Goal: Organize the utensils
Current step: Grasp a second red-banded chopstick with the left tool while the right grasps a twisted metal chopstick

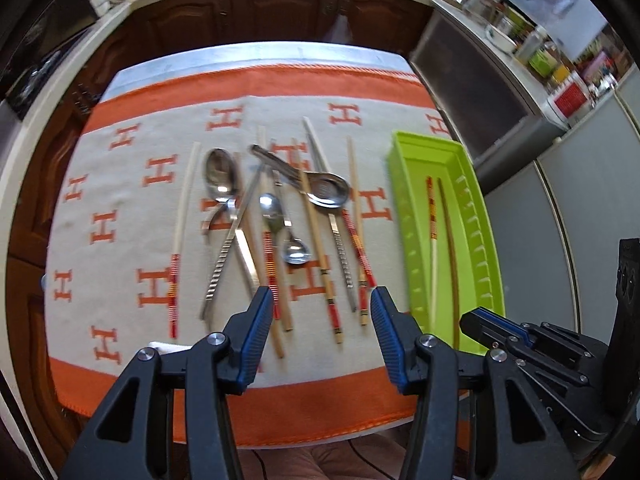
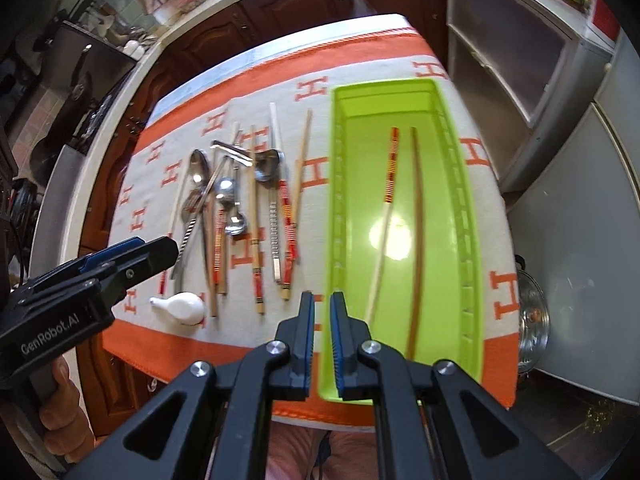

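Chopsticks: two lie in the green tray (image 2: pixel 404 92) at right; loose chopsticks and spoons (image 1: pixel 280 216) overlap left of it, count uncertain. My left gripper (image 1: pixel 322 312) stands apart, empty; my right gripper (image 2: pixel 322 312) is nearly together, holding nothing.

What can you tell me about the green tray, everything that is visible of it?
The green tray is a long, narrow, lime-green box, seemingly of glossy plastic, with sloped walls and small raised ribs along its inner sides. It lies flat on the orange-and-cream cloth, to the right of the scattered utensils. Two chopsticks lie lengthwise on its floor: a pale one with a red-striped end and a plain brown one. Neither gripper touches it.
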The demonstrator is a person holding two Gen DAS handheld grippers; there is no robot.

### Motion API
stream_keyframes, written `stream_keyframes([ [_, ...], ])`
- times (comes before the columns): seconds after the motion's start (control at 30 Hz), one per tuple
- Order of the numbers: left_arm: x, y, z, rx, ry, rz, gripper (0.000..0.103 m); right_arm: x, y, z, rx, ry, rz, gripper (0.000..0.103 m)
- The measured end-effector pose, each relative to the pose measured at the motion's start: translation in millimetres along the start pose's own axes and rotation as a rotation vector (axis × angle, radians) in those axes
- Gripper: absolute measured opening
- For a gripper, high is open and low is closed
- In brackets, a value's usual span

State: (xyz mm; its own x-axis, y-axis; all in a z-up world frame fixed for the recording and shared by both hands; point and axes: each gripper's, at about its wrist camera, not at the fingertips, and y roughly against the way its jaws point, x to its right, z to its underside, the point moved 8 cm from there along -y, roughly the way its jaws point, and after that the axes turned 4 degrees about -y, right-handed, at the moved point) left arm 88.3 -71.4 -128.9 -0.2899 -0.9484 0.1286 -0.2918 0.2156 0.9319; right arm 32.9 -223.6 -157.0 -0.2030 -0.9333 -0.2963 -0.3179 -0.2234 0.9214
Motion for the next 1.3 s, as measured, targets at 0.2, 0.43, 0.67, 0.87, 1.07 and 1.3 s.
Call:
stream_keyframes([
  [0.2, -57.5, 32.5, 0.0, 0.058, 0.078, -0.051, 0.049, -47.8, 6.8, -8.3, 0.018, 0.093, -0.048, 0.008],
  [0.43, -121.5, 46.9, 2.1, 0.092, 0.133, -0.106, 0.049, -100.6, 2.0, -14.9, 0.018, 0.169, -0.122, 0.008],
  [0.67, -155.4, 25.3, 4.7, 0.078, 0.153, -0.086, 0.049, -134.7, -26.0, -21.7, -0.012, 0.16, -0.16, 0.008],
  [0.87, -158.1, -15.5, 2.4, 0.036, 0.111, -0.033, 0.049, -144.7, -67.6, -27.8, -0.072, 0.068, -0.191, 0.008],
  [1.07, -160.0, -69.4, -5.1, -0.044, 0.058, 0.0, 0.041, -143.6, -114.5, -39.0, -0.111, -0.077, -0.193, 0.012],
  [1.3, -161.9, -111.9, -11.7, -0.109, 0.018, 0.025, 0.034, -144.9, -143.1, -47.2, -0.128, -0.181, -0.219, 0.024],
])
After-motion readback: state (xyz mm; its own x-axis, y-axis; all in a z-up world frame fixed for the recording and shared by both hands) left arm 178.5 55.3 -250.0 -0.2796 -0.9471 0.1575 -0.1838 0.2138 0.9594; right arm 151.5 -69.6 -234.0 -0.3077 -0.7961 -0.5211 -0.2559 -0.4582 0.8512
